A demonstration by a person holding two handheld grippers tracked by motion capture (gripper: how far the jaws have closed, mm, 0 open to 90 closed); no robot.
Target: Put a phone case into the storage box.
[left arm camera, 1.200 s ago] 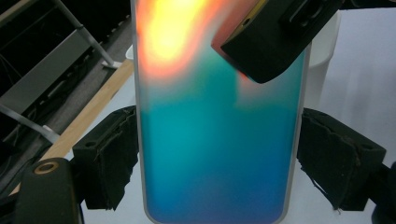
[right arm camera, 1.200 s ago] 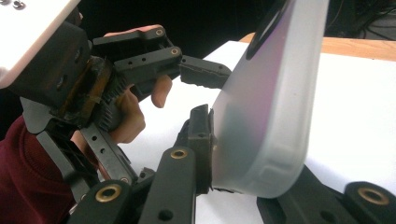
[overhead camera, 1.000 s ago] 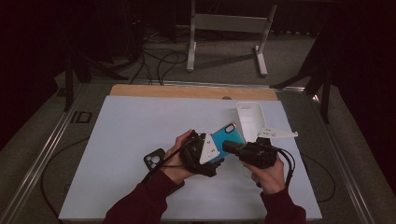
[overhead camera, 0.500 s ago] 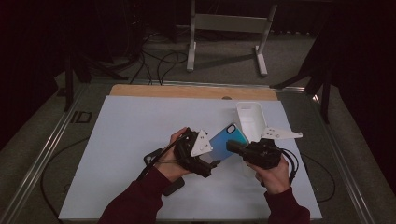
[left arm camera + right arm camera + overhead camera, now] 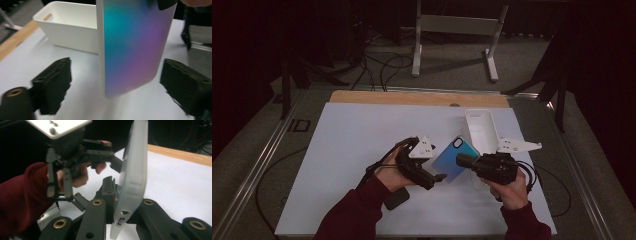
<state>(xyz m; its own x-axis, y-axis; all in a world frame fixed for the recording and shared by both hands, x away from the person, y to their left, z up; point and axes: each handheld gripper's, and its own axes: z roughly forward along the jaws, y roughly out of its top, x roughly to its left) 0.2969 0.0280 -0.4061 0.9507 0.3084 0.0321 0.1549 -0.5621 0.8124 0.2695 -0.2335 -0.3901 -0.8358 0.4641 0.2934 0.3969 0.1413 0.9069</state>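
Jaws on the right gripper [image 5: 462, 161] are clamped tight on one end of a phone case [image 5: 455, 159], a thin shell with a blue-to-purple sheen and a pale rim, held up off the table just right of the frame's centre in the high view. From the right gripper view the case [image 5: 132, 177] stands on edge between the two black jaws, its camera cut-out end low by the pads. Over on the other side, the left gripper [image 5: 439, 177] sits just left of centre, its jaws spread wide; they have just been closing a little, with the free end of the case between them but untouched. In the left gripper view the two black fingers [image 5: 53, 83] stand far apart at lower left and lower right, and the case [image 5: 131, 47] hangs between them with clear gaps on both sides. Behind it, upper left in that view, is a white bin [image 5: 67, 25]; from above the same bin [image 5: 480, 131] rests on the white table [image 5: 357, 135] just beyond the right gripper. A dark phone [image 5: 397, 198] lies flat on the table below the left hand [image 5: 389, 176], partly covered by the dark red sleeve [image 5: 357, 212]. The right hand [image 5: 512, 192] grips its tool at lower right.
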